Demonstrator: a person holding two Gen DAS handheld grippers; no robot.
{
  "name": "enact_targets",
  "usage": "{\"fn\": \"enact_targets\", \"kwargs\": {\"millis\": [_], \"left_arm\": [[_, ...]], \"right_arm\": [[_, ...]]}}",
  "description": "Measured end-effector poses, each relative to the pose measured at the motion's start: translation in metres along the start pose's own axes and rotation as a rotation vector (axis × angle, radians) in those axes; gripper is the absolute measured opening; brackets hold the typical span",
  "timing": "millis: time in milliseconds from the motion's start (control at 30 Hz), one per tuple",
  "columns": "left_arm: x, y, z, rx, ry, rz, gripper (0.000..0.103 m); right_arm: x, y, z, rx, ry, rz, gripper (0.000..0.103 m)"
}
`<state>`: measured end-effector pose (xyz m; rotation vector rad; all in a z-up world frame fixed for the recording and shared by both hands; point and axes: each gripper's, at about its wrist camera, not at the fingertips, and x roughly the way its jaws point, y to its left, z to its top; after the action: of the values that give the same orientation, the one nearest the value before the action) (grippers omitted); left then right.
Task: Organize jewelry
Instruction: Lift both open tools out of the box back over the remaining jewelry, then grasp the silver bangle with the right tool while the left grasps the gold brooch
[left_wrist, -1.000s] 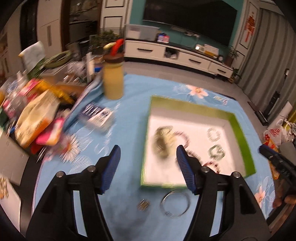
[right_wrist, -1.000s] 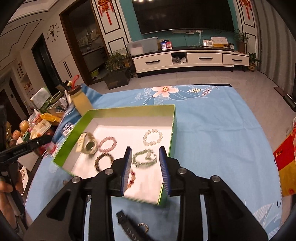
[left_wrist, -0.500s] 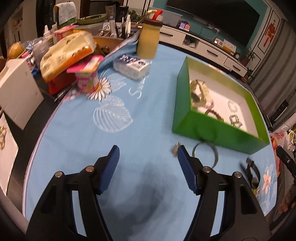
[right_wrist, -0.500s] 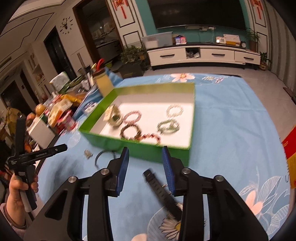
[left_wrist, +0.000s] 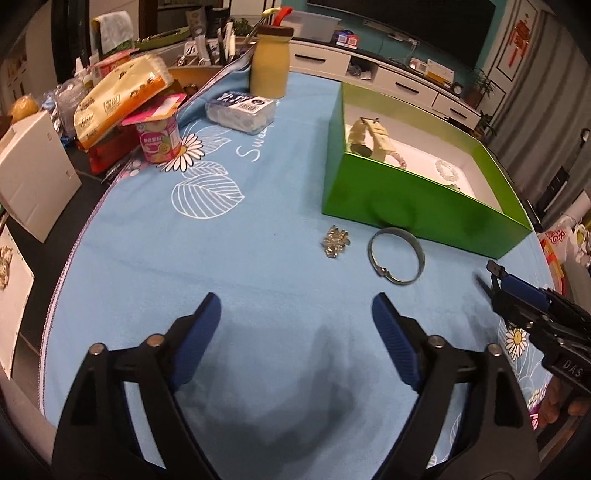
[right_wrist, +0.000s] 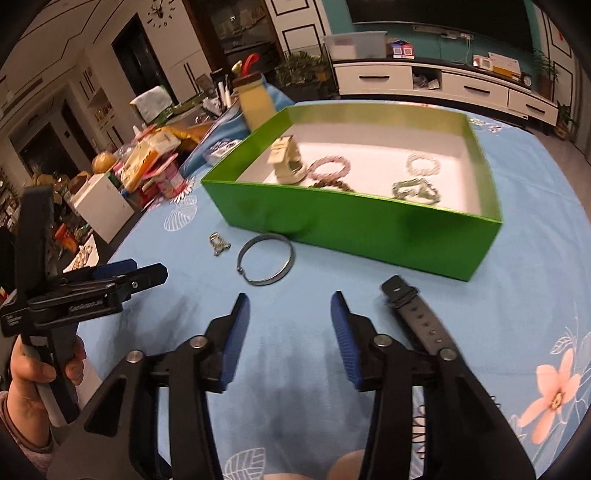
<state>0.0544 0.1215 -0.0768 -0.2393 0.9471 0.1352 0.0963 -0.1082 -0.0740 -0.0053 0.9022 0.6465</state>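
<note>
A green box (left_wrist: 424, 199) (right_wrist: 351, 221) on the blue cloth holds a cream watch (right_wrist: 288, 162) and several bead bracelets (right_wrist: 328, 166). In front of it lie a silver bangle (left_wrist: 397, 256) (right_wrist: 266, 264), a small sparkly brooch (left_wrist: 334, 242) (right_wrist: 218, 243) and a black watch strap (right_wrist: 417, 317). My left gripper (left_wrist: 295, 301) hangs low over the cloth short of the brooch and bangle, jaws opening wide, nothing between them. My right gripper (right_wrist: 290, 299) sits just left of the strap and short of the bangle, jaws opening and empty.
Left of the box stand a yellow bottle (left_wrist: 269, 66), a tissue pack (left_wrist: 240, 110), a pink yoghurt cup (left_wrist: 159, 136), a snack bag (left_wrist: 118, 96) and a white carton (left_wrist: 33, 173) by the table's left edge. A hand holds the left gripper's handle (right_wrist: 40, 369).
Both grippers have drawn back from above the box and sunk toward the cloth in front of it. Both pairs of jaws stand wider apart than before.
</note>
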Motion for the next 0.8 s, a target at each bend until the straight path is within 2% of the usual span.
{"fn": "enact_targets", "kwargs": {"millis": [133,433,800], "left_arm": [[-0.004,-0.001,-0.001,0.009,-0.009,-0.004,0.089],[-0.004,0.004,0.001,-0.003,-0.024,0.000,0.100],[0.003,0.016,0.006,-0.027,-0.030,0.020,0.101]], "right_arm": [[0.005,0.005,0.001,-0.007,0.004,-0.004,0.061],[0.016,0.010,0.006,-0.006,0.011,-0.024,0.078],[0.029,0.005,0.017,0.001,0.001,-0.066,0.079]]}}
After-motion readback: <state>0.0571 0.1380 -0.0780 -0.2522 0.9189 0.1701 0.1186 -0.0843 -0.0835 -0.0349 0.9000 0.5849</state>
